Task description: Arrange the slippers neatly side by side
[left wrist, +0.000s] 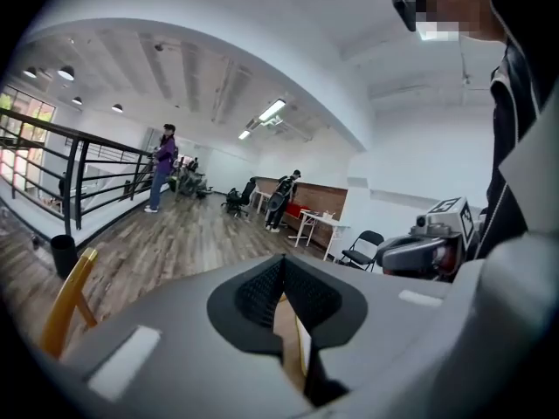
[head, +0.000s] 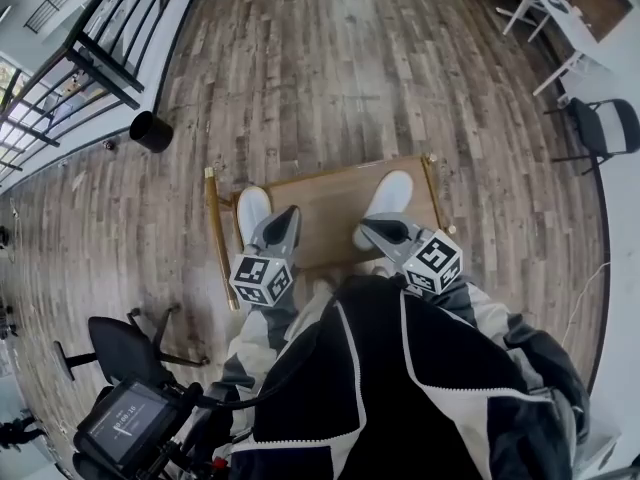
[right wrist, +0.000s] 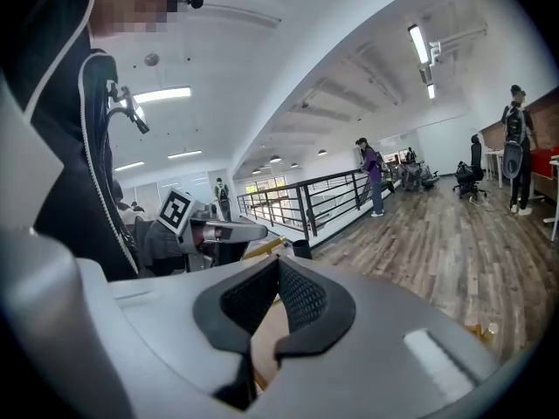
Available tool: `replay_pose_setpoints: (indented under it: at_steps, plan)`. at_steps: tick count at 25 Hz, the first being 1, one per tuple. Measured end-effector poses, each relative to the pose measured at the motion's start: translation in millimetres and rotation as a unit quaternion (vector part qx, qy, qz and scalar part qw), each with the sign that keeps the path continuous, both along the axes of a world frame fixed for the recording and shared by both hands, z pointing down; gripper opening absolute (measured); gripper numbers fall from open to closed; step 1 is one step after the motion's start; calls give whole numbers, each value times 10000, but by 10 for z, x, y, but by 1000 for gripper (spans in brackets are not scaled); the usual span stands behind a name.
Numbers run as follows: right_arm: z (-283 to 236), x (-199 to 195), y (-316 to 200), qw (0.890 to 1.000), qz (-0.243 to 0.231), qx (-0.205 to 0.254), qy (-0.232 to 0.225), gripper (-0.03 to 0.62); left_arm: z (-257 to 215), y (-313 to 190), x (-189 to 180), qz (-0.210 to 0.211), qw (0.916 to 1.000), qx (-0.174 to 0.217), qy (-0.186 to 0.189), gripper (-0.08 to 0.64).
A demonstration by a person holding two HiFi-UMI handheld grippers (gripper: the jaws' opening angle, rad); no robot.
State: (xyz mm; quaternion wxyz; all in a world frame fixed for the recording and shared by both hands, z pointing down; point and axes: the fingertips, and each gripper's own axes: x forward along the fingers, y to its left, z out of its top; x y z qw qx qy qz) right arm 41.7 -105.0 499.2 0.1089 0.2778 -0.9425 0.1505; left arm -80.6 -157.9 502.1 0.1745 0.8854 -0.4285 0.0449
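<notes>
Both left claw (head: 283, 223) and right claw (head: 372, 233) clenched empty over wooden table (head: 330, 208); plank floor (head: 330, 68).

White for the left slipper (head: 252, 208) and the right slipper (head: 390, 193); warm brown wood for the table (head: 330, 203). Matt grey on the left gripper (head: 289, 213) and the right gripper (head: 363, 230), with black dimpled pads (left wrist: 260, 293) and black-and-white square markers on their cubes. Grey-brown planks across the floor (head: 330, 78). Black for the bin (head: 150, 131) — black with white piping and pale grey panels on the jacket (head: 400, 368).
</notes>
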Motion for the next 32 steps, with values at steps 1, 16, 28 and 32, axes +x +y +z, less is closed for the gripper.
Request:
replay_pose_setpoints:
  at_steps: [1, 16, 28, 32]
  plan:
    - [-26, -15, -13, 10000, -13, 15, -37, 5, -110, 38, 64, 125, 9998, 126, 32, 20]
    - [-397, -92, 70, 9976, -255, 505, -387, 5, -863, 567, 645, 1551, 9791, 1167, 609, 19]
    - [534, 670, -215, 9908, 1111, -666, 384, 82, -1033, 572, 844, 1740, 9746, 1183, 765, 20]
    - [1150, 961, -283, 9746, 1668, -1259, 807, 122, -1056, 602, 780, 1767, 9724, 1153, 993, 19]
